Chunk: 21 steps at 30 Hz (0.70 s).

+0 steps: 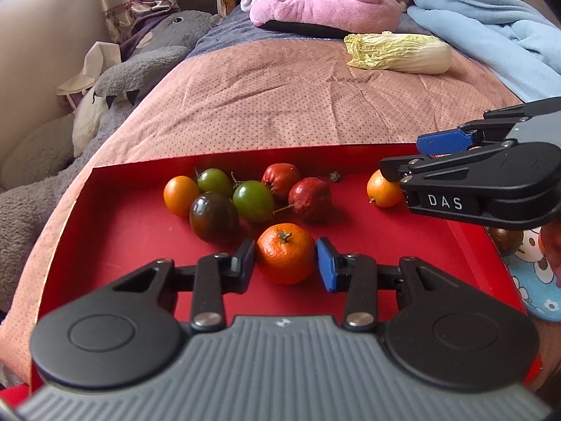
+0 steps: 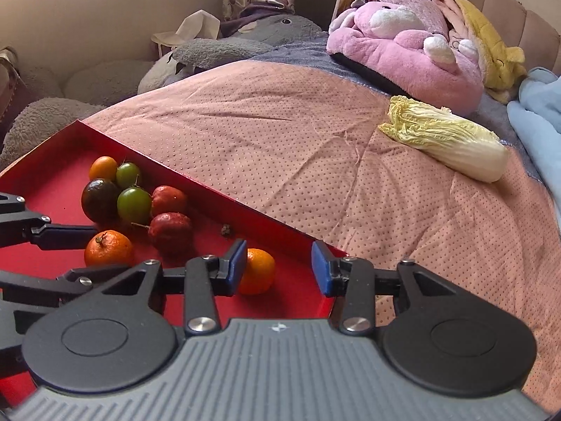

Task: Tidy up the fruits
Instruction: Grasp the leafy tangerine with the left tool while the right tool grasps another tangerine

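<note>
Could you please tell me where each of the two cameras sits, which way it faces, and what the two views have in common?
Left wrist: on the left gripper, looking along its open fingers across the red tray at a tangerine; the right gripper enters from the right.
Right wrist: on the right gripper, looking over the tray's far corner toward the bed; a smaller tangerine sits beside its left finger.
Shared: tray, fruit cluster, napa cabbage, pink plush.
</note>
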Motion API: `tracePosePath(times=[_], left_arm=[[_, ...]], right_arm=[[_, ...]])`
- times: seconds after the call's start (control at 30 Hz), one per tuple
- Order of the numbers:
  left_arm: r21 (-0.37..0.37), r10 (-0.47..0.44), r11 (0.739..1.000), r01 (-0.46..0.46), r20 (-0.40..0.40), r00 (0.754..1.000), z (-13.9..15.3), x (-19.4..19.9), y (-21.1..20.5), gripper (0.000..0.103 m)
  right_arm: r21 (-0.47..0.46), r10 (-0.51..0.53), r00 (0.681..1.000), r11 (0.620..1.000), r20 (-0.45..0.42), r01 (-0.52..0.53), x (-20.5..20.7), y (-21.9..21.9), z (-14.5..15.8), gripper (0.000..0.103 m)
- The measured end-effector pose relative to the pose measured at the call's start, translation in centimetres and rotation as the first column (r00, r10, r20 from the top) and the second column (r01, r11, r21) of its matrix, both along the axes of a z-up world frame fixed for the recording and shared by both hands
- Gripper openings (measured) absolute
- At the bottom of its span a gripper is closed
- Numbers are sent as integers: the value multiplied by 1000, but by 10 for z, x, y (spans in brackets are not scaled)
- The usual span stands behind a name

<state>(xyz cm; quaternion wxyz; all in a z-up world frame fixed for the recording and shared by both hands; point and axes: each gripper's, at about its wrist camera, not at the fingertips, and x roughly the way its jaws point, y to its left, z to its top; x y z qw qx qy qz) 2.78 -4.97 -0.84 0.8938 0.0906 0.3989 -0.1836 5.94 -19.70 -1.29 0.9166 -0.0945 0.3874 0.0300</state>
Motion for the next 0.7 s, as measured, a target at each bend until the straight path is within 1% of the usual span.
tracePosePath(times=[0.07, 0.17, 0.23, 0.33, 0.47, 0.6, 0.7], left_arm=[[-6, 0, 1000, 0, -4, 1000, 0, 0, 2, 41], [-9, 2, 1000, -2, -6, 1000, 1, 0, 3, 41], [-3, -1, 1000, 1, -3, 1000, 0, 0, 2, 41], [0, -4, 1000, 4, 0, 1000, 0, 0, 1, 41], [-3, 0, 1000, 0, -1, 1000, 0, 0, 1, 41], [-4, 3, 1000, -3, -1, 1000, -1, 1, 0, 42], [-22, 8, 1000, -9, -24, 1000, -2, 5, 2, 43]], right_arm=[[24, 20, 1000, 1000, -14, -19, 0, 4, 1, 47], [15, 38, 999, 999, -37, -37, -1, 11, -5, 47], [30, 15, 998, 999, -54, -13, 1, 12, -11, 48], [83, -24, 998, 996, -60, 29, 5, 6, -16, 48], [114, -62, 995, 991, -84, 71, 14, -2, -24, 47], [140, -80, 993, 986, -87, 92, 20, -5, -30, 47], [142, -84, 992, 985, -89, 96, 24, -3, -30, 47]])
